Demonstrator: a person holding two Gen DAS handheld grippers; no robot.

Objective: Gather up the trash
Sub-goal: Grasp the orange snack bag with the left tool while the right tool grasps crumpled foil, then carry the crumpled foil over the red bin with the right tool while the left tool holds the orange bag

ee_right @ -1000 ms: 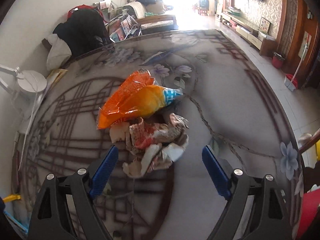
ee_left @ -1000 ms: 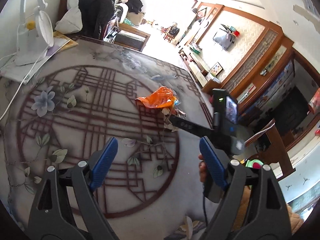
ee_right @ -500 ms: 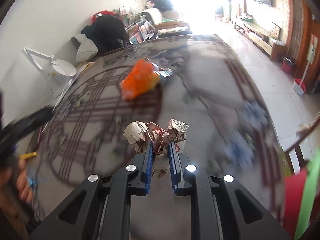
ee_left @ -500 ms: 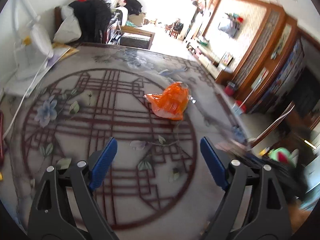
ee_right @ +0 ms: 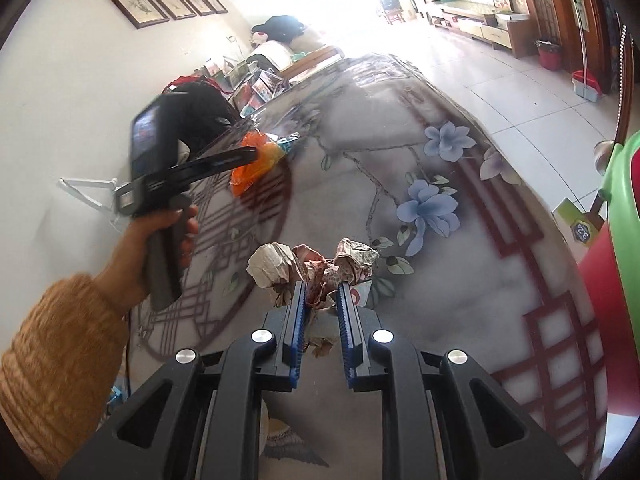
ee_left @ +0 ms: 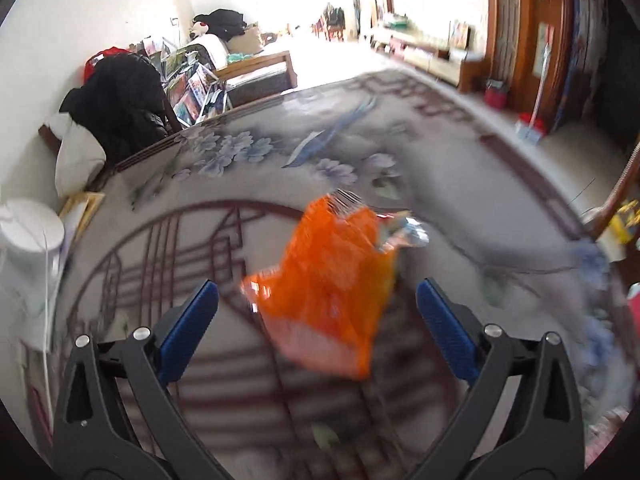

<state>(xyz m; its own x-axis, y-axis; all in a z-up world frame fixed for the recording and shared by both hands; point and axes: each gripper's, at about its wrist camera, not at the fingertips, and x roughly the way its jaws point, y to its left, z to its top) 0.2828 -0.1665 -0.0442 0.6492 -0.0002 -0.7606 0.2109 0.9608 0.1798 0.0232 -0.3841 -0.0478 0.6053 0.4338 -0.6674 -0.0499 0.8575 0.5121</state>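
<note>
The right gripper (ee_right: 322,300) is clamped on a wad of crumpled paper trash (ee_right: 312,266), which bulges out just ahead of its 2 blue pads and hangs a little below them, clear of the patterned table (ee_right: 500,280). The left gripper (ee_left: 316,322) has its jaws opening, now spread about as wide as they go, and the orange wrapper (ee_left: 332,280) lies on the table between and just ahead of the pads without either one touching it. In the right wrist view the same left gripper (ee_right: 256,156) reaches over the wrapper (ee_right: 256,166) from the person's hand (ee_right: 160,240), which comes out of a tan knitted sleeve (ee_right: 52,360). The step in hand looks to be the pickup of that wrapper. To do it well, I would lower the left gripper until both pads straddle the bunched middle of the wrapper rather than its thin flat edge, then close slowly; thin foil film is likely to slide or slip out sideways if only 1 corner is pinched. The silvery torn end (ee_left: 404,234) beyond the far side of the pads should be left to trail. The right gripper should hold its squeeze steady, since loose scraps under the wad could drop.
</note>
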